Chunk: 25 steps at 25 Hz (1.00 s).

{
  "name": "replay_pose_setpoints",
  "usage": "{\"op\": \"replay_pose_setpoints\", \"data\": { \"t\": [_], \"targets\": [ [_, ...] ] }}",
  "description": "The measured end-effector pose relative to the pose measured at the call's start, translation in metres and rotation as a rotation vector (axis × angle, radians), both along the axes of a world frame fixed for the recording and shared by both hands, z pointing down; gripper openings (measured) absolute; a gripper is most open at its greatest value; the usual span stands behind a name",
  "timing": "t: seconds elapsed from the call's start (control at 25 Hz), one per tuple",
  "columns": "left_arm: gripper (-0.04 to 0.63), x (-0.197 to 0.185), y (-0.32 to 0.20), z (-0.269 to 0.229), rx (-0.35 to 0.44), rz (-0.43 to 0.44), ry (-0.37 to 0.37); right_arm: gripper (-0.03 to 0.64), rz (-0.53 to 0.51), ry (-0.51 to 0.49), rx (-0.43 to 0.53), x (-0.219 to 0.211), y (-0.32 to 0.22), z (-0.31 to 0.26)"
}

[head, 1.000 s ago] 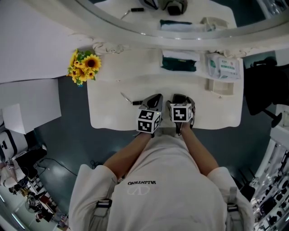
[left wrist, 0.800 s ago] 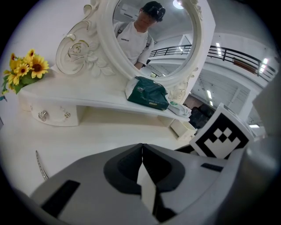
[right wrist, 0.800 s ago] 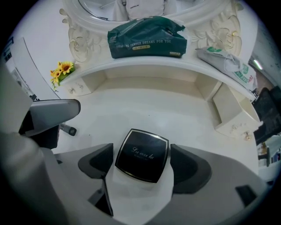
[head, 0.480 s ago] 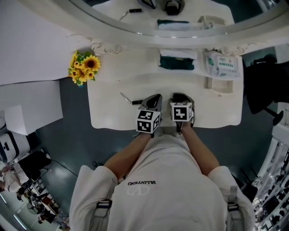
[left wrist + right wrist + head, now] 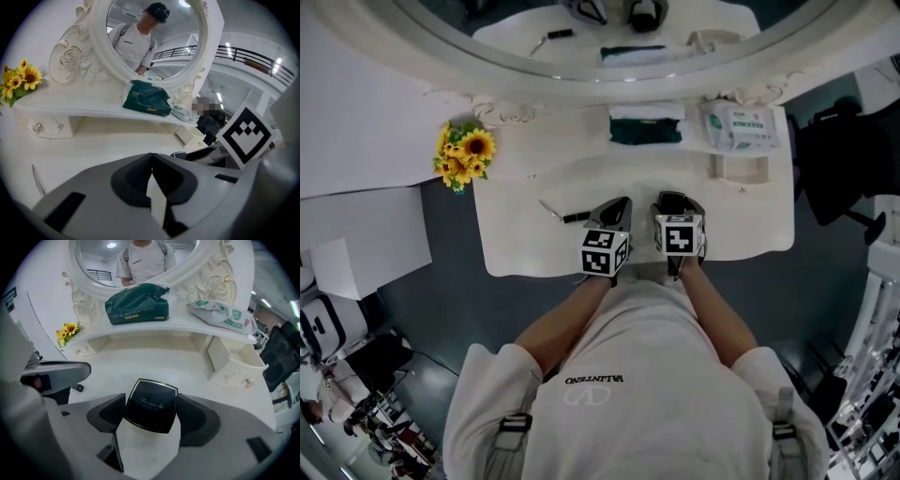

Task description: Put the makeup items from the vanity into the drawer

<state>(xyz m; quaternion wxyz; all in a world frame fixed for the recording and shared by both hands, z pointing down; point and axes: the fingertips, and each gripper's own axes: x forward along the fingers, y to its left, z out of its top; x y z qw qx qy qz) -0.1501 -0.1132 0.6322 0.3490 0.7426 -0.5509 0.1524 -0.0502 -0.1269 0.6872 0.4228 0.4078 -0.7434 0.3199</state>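
**Black compact gripped at the desk's front edge**

The right gripper (image 5: 677, 202) had just been closing its 2 jaws, and they pinched a square black compact (image 5: 151, 405) by its sides, over the middle of the desk's (image 5: 525, 239) front edge. The left gripper (image 5: 151, 164) sat just beside it, its jaws pressed together on nothing. The small drawer (image 5: 233, 363) stood pulled open toward the desk's right edge. A slim black-tipped pencil (image 5: 562, 215) lay nearer the left edge.
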Motion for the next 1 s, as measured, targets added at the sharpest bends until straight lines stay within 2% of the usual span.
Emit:
{"op": "replay_pose_setpoints", "data": {
  "t": [0.68, 1.0],
  "targets": [
    [0.002, 0.129, -0.028, -0.012, 0.018, 0.302, 0.006, 0.350, 0.285, -0.029, 0.073, 0.111, -0.001, -0.026],
    [0.002, 0.180, -0.035, -0.017, 0.024, 0.389, 0.026, 0.350, 0.370, -0.040, 0.108, 0.154, -0.003, -0.037]
  ]
}}
